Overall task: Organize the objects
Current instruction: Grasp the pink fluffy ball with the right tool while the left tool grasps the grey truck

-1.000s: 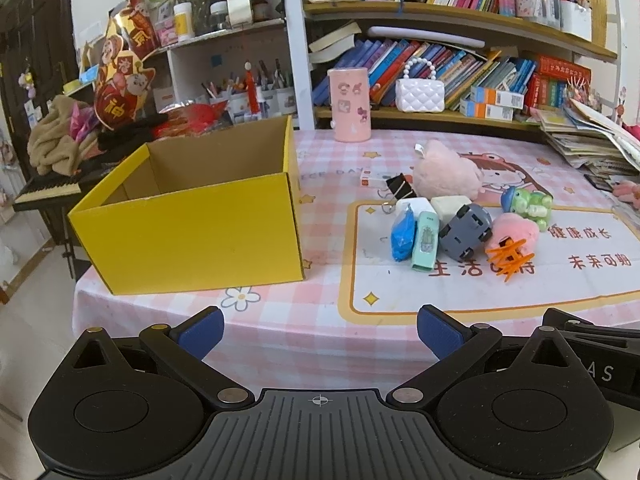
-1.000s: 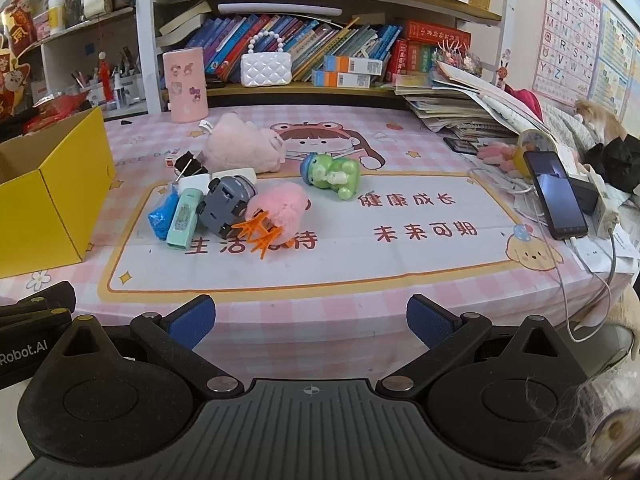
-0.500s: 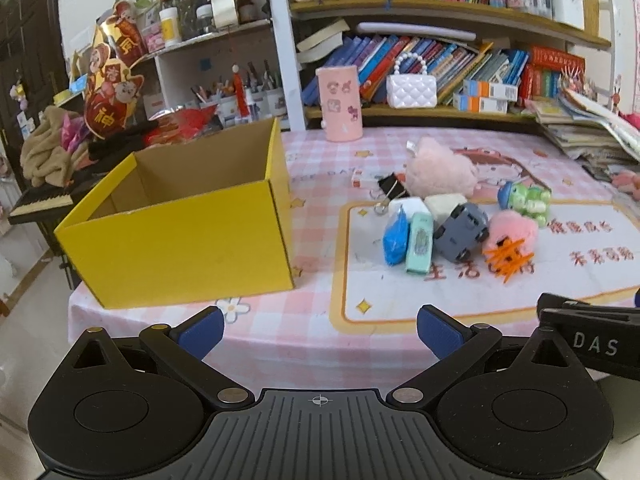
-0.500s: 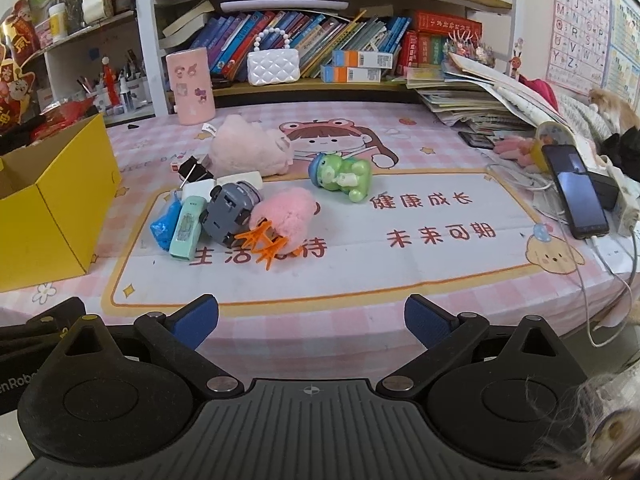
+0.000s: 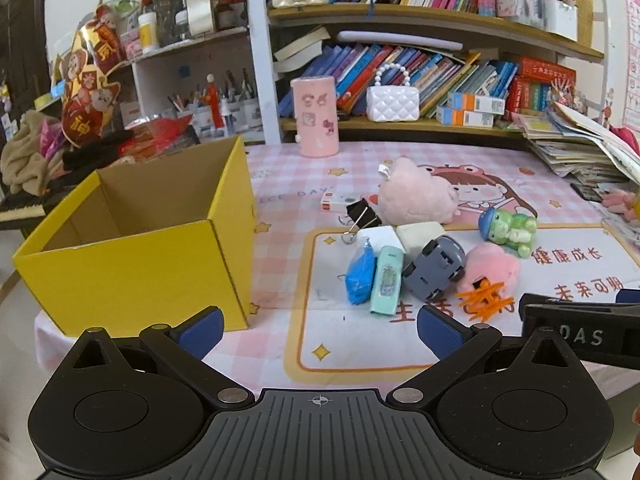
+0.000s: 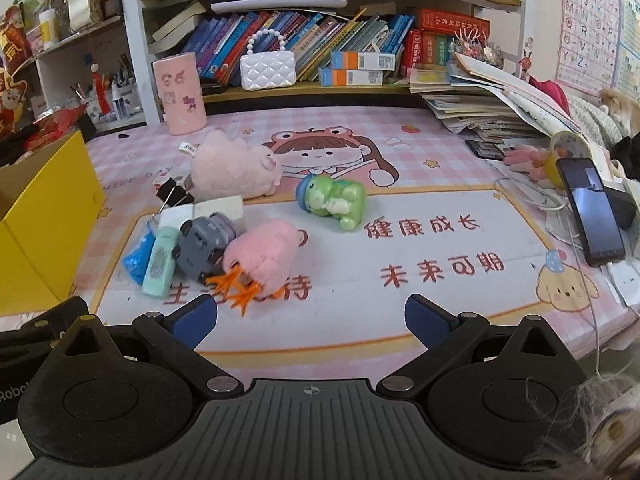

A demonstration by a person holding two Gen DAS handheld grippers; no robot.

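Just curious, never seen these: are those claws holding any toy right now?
No. The left gripper and right gripper are both open and empty.

A pink cup stands by the bookshelf; a white purse sits on it; a phone leans right.

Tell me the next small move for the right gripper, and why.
Probably ease the right gripper forward and down toward the pink plush with orange feet. Both grippers are open and hold nothing, the yellow box looks empty, and that plush is the nearest toy in the pile, with clear mat in front of it.
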